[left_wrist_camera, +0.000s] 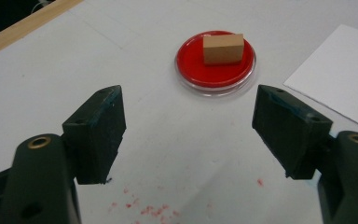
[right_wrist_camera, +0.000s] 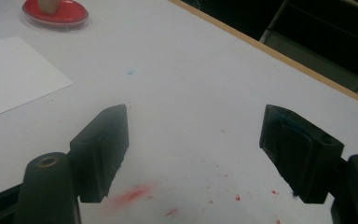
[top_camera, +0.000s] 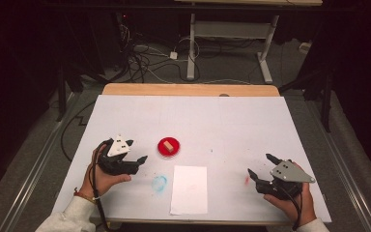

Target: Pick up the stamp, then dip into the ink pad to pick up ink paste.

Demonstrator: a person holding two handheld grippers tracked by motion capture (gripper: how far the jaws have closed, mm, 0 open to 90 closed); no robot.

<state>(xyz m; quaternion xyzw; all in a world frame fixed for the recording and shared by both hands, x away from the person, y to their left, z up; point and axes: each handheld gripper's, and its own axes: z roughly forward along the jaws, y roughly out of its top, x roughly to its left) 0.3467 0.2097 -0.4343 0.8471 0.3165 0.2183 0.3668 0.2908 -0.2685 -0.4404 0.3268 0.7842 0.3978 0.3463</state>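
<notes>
A small tan wooden block (top_camera: 170,145) (left_wrist_camera: 222,48) lies in a round red dish (top_camera: 164,150) (left_wrist_camera: 189,64) left of the table's middle. My left gripper (top_camera: 138,151) (left_wrist_camera: 189,135) is a short way left of the dish, pointing at it, jaws open with nothing between them. A white sheet of paper (top_camera: 189,189) (left_wrist_camera: 344,74) lies flat near the front edge. My right gripper (top_camera: 259,165) (right_wrist_camera: 193,154) rests at the front right, open and empty, over a red smear (top_camera: 247,180) (right_wrist_camera: 133,193). The dish (right_wrist_camera: 70,14) shows at the top left of the right gripper view.
The white table top (top_camera: 222,121) has a wooden strip (top_camera: 188,89) along its far edge. A blue smear (top_camera: 159,183) marks the surface left of the paper. Red specks (left_wrist_camera: 144,207) dot the table under the left gripper. Beyond the table, cables and a desk frame stand on the floor.
</notes>
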